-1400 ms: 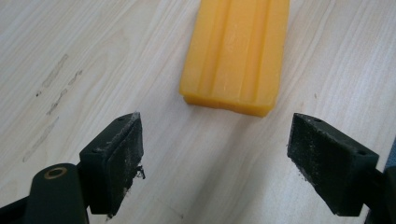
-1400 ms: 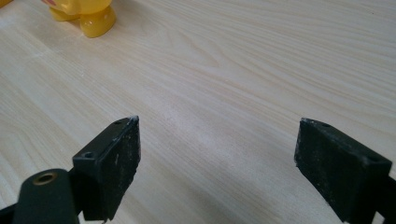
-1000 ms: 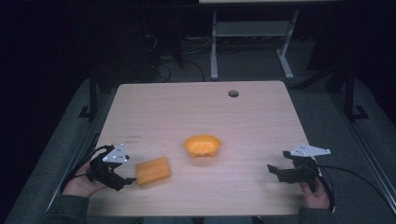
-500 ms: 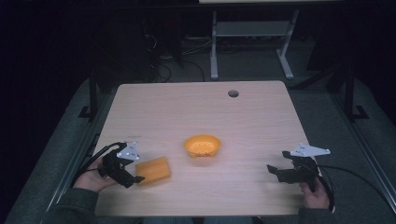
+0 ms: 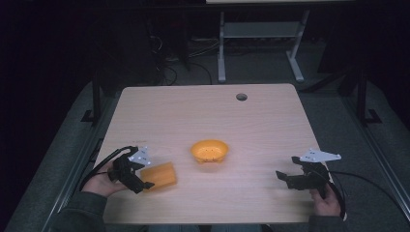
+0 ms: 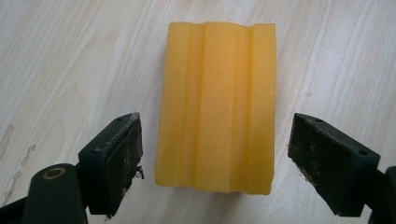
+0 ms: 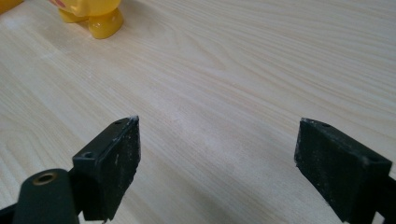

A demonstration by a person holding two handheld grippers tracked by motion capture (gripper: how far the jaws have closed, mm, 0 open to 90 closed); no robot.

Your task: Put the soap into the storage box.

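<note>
An orange ridged block (image 5: 159,176) lies flat on the wooden table (image 5: 203,116) near the front left. My left gripper (image 5: 143,180) is open at its left end, jaws either side of the block (image 6: 217,107) with gaps on both sides. A small orange bowl (image 5: 209,151) with little feet stands at the table's middle. At the front right, my right gripper (image 5: 282,178) is open over bare wood with nothing between its jaws. The bowl's foot (image 7: 99,17) appears at the top left of the right gripper view.
A round cable hole (image 5: 241,96) sits in the table near its far edge. A white metal frame (image 5: 261,38) stands on the floor behind the table. Cables trail from both grippers off the front corners.
My left gripper has moved right toward the orange block until its jaws straddle the block's end. The right gripper has stayed in place.
</note>
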